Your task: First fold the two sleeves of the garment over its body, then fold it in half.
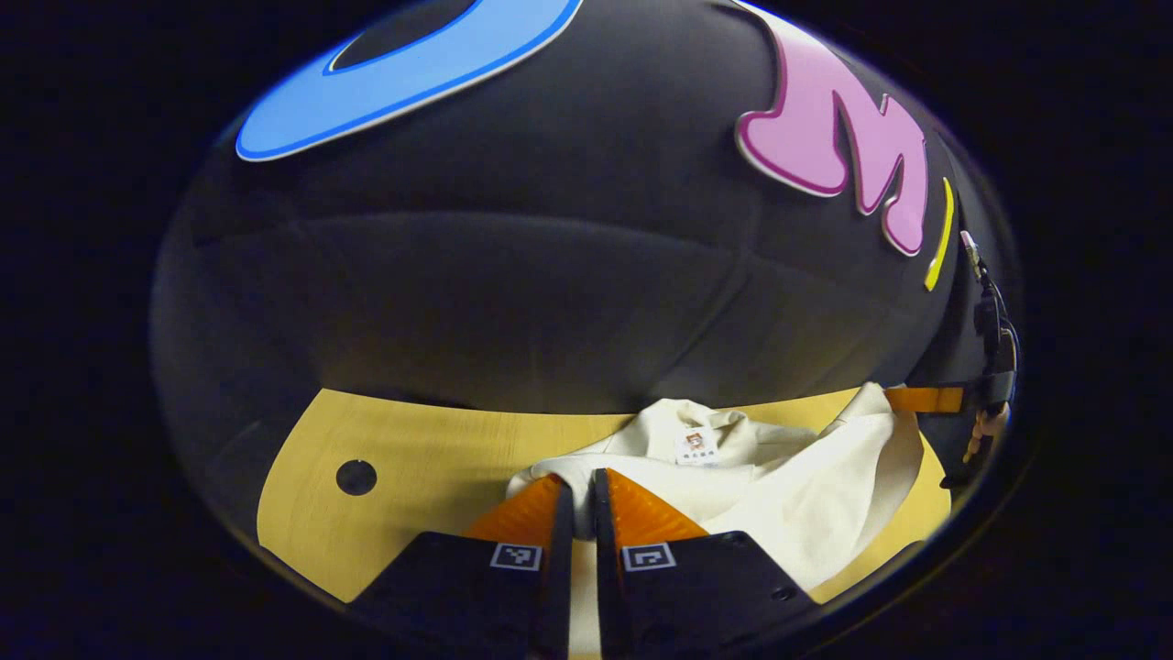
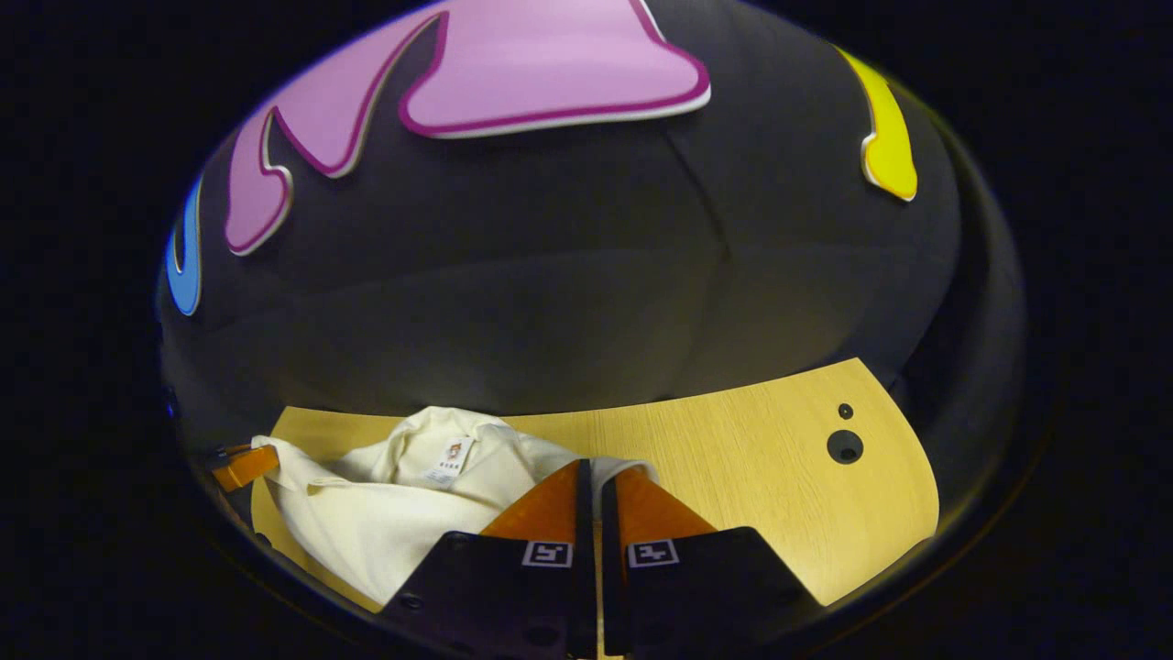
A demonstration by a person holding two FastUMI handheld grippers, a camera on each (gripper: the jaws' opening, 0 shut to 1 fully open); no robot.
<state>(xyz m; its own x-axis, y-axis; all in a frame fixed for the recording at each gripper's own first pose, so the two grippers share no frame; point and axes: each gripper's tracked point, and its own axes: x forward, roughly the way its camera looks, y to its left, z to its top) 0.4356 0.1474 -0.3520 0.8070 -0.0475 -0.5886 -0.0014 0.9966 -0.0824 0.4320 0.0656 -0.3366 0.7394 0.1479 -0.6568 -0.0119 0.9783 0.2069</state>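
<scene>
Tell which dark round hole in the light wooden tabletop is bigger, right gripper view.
The nearer hole, lower in the view; the smaller hole sits just beyond it, toward the tabletop's far edge.

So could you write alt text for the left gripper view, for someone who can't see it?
The left gripper pinches cream cloth of a garment that lies bunched on a wooden table, its neck label facing up. At the far right edge, the other gripper reaches the garment's far side.
</scene>
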